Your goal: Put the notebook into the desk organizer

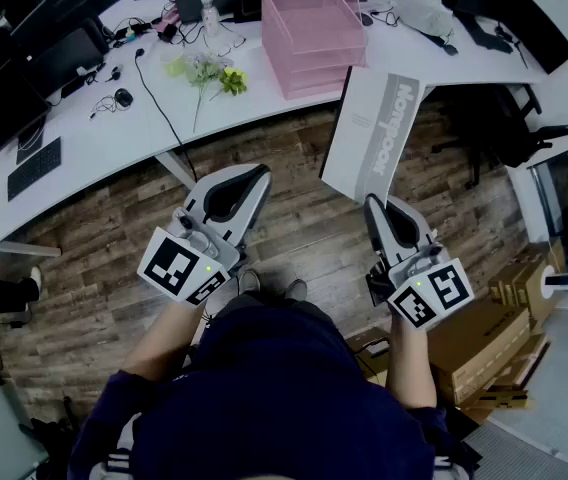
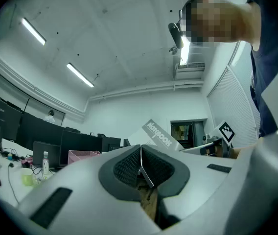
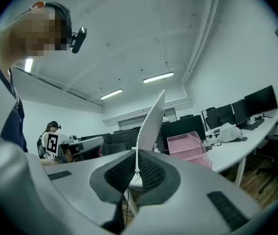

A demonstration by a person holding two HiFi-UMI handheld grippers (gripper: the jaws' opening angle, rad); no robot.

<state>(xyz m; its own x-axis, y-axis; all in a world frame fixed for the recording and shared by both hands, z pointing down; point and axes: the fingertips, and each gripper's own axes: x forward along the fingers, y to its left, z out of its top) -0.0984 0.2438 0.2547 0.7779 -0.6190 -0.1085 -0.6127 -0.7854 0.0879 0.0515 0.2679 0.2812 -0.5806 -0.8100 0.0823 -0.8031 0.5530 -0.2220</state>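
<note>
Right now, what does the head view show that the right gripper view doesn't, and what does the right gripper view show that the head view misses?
Only the head view: the notebook's printed cover, the cardboard boxes on the floor, and the green flowers and keyboard on the desk. Only the right gripper view: the right claw seen from behind, its pads pressed on the notebook's thin edge, and the ceiling lights. Both: the notebook held up, the pink desk organizer and the white desk.

A white curved desk [image 1: 104, 143] stands on wood-plank floor [image 1: 294, 208] under strip lights [image 2: 80, 75].
</note>
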